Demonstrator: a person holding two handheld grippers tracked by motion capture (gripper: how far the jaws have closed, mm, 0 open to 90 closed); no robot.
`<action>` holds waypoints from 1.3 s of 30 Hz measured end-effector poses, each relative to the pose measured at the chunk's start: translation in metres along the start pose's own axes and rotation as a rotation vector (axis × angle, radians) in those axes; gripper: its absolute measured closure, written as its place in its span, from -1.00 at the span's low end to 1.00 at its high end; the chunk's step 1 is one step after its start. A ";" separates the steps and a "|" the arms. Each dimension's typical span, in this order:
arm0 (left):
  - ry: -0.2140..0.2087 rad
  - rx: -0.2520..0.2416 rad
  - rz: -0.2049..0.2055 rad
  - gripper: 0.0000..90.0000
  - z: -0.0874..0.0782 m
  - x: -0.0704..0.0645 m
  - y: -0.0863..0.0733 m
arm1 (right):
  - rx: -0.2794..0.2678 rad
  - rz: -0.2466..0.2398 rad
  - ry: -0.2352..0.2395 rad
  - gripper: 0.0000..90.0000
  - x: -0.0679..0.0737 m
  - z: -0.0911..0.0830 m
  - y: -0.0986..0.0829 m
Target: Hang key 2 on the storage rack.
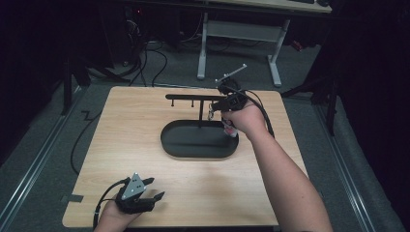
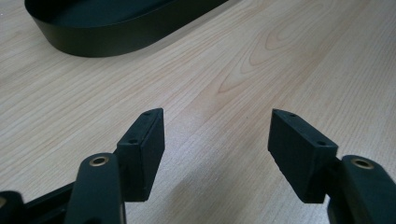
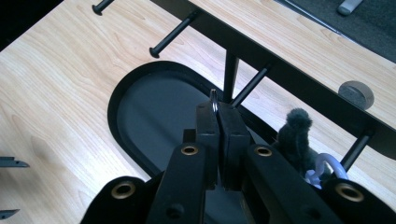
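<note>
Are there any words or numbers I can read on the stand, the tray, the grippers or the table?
None: no word, number, label or sign can be read.
Black oval metal tray: plain.
Black metal hook stand: plain.
Light wooden table: only wood grain.
Left gripper and right gripper, shut on a thin metal ring: only brass rivets, no writing.
</note>
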State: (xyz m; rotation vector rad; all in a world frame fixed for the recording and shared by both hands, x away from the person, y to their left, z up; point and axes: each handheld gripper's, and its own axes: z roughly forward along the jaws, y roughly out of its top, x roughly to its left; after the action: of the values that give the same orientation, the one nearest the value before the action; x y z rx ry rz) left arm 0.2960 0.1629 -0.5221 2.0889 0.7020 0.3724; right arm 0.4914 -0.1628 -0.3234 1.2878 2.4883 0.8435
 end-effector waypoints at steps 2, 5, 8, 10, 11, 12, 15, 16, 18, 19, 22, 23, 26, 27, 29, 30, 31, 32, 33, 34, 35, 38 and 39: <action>0.002 0.002 -0.001 -0.18 0.000 0.001 -0.001 | 0.002 0.005 0.000 0.99 -0.001 0.001 0.000; 0.000 0.004 -0.002 -0.18 0.001 0.001 -0.001 | 0.005 0.015 0.002 0.99 -0.003 0.003 0.000; 0.001 0.004 0.000 -0.18 0.002 0.000 -0.001 | 0.004 0.016 0.003 0.99 -0.005 0.005 -0.001; -0.001 0.009 0.003 -0.18 0.002 -0.001 -0.001 | -0.003 0.019 0.005 0.99 -0.007 0.005 -0.001; -0.002 0.011 0.005 -0.18 0.002 -0.001 -0.001 | -0.004 0.027 0.003 0.99 -0.008 0.005 -0.002; -0.003 0.012 0.004 -0.18 0.002 -0.001 -0.001 | -0.006 0.025 0.003 0.99 -0.009 0.006 -0.002; -0.007 0.018 0.007 -0.18 0.002 -0.001 -0.001 | -0.006 0.030 0.001 0.99 -0.011 0.006 -0.003; -0.007 0.018 0.007 -0.18 0.002 -0.001 -0.001 | -0.007 0.030 0.002 0.99 -0.011 0.006 -0.003; -0.007 0.018 0.006 -0.18 0.002 -0.001 -0.001 | -0.010 0.040 0.001 0.99 -0.013 0.007 -0.003; -0.005 0.012 0.004 -0.18 0.002 -0.001 -0.001 | -0.015 0.043 0.002 0.98 -0.014 0.008 -0.003; -0.005 0.013 0.006 -0.18 0.002 -0.001 -0.001 | -0.020 0.049 0.000 0.98 -0.016 0.010 -0.002; -0.008 0.016 0.008 -0.18 0.002 -0.001 -0.001 | -0.018 0.060 0.001 0.98 -0.017 0.012 -0.001; -0.007 0.014 0.007 -0.18 0.002 -0.001 -0.001 | -0.030 0.069 -0.004 0.98 -0.019 0.016 0.001; -0.008 0.014 0.007 -0.18 0.002 -0.001 -0.001 | -0.029 0.075 -0.006 0.98 -0.020 0.017 0.001; -0.010 0.014 0.007 -0.18 0.002 0.000 -0.001 | -0.035 0.084 -0.011 0.97 -0.021 0.019 0.002; -0.010 0.014 0.008 -0.18 0.003 0.000 -0.001 | -0.037 0.087 -0.006 0.96 -0.022 0.020 0.003; -0.012 0.016 0.009 -0.18 0.003 0.000 -0.001 | -0.041 0.090 -0.011 0.92 -0.023 0.021 0.003; -0.012 0.014 0.008 -0.18 0.003 0.000 -0.001 | -0.047 0.104 -0.016 0.89 -0.023 0.021 0.003; -0.013 0.014 0.008 -0.18 0.003 0.000 -0.001 | -0.055 0.106 -0.013 0.88 -0.024 0.020 0.003; -0.014 0.015 0.008 -0.18 0.003 0.001 -0.001 | -0.054 0.110 -0.017 0.87 -0.023 0.020 0.003; -0.013 0.015 0.007 -0.18 0.003 0.001 -0.001 | -0.057 0.107 -0.023 0.87 -0.023 0.019 0.003; -0.015 0.016 0.008 -0.18 0.004 0.001 -0.001 | -0.064 0.101 -0.026 0.86 -0.021 0.015 0.000; -0.016 0.018 0.009 -0.18 0.004 0.000 -0.001 | -0.066 0.101 -0.025 0.86 -0.021 0.013 -0.001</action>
State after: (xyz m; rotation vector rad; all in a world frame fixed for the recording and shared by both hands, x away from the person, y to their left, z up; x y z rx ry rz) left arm 0.2982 0.1608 -0.5249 2.1106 0.6889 0.3555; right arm 0.5087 -0.1748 -0.3365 1.4027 2.3724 0.9180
